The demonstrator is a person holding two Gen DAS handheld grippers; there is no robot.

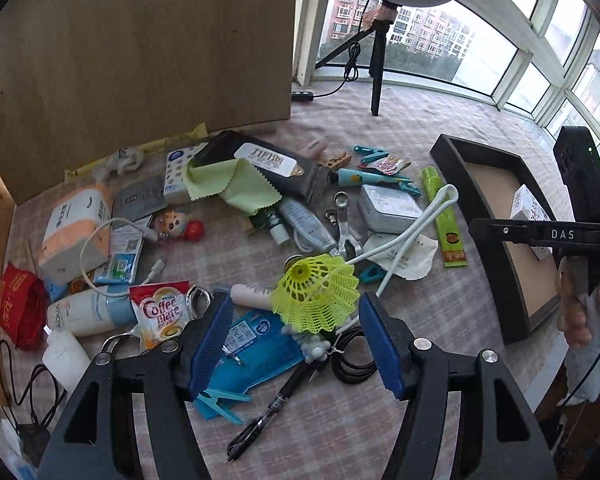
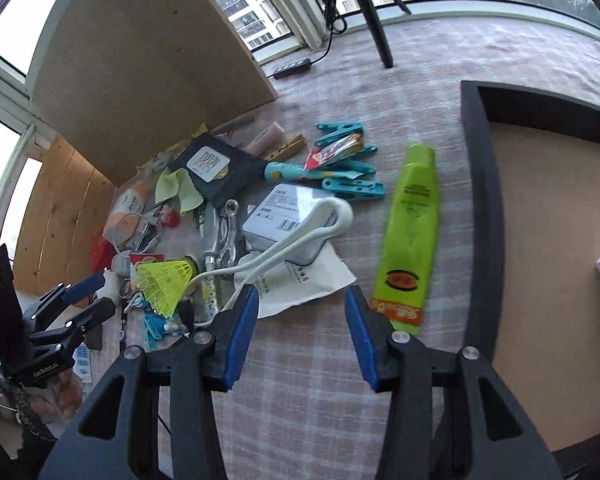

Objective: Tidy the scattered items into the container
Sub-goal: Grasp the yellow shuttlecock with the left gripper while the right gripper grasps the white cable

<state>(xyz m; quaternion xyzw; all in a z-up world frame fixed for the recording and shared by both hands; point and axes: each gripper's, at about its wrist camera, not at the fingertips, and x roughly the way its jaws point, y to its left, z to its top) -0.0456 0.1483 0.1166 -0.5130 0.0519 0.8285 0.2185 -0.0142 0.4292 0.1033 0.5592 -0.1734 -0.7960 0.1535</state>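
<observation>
Dozens of small household items lay scattered over the pink-and-grey checked cloth point(image 1: 340, 432) in front of an upright brown board point(image 1: 140, 60). Among them were a yellow plastic mesh shuttlecock point(image 1: 316, 296), a white looped cable point(image 1: 412, 232), a long lime-green sachet point(image 2: 412, 236), a grey rectangular tin point(image 1: 388, 208), a pale green zigzag-edged cleaning cloth point(image 1: 236, 184), a red-and-white Coffee mate sachet point(image 1: 160, 312), a blue printed packet point(image 1: 256, 344) and several teal plastic clothes pegs point(image 2: 348, 168).

The container, a black-walled shallow tray with a brown base point(image 2: 476, 200), sat to the right of the clutter, with the lime-green sachet just beside its left wall. A white printed box point(image 1: 532, 212) lay inside it.

The left gripper point(image 1: 296, 340) hung above the pile with its blue-padded jaws spread wide, gripping nothing; the shuttlecock and blue packet showed in the gap, lying on the cloth below. The right gripper point(image 2: 302, 340) was likewise released and empty, its pads apart over bare cloth, with a white paper sachet point(image 2: 300, 280) just ahead of them and the lime-green sachet next to its right finger. Each gripper appeared in the other's view, held by a hand point(image 1: 576, 312) at the frame's edge.
</observation>
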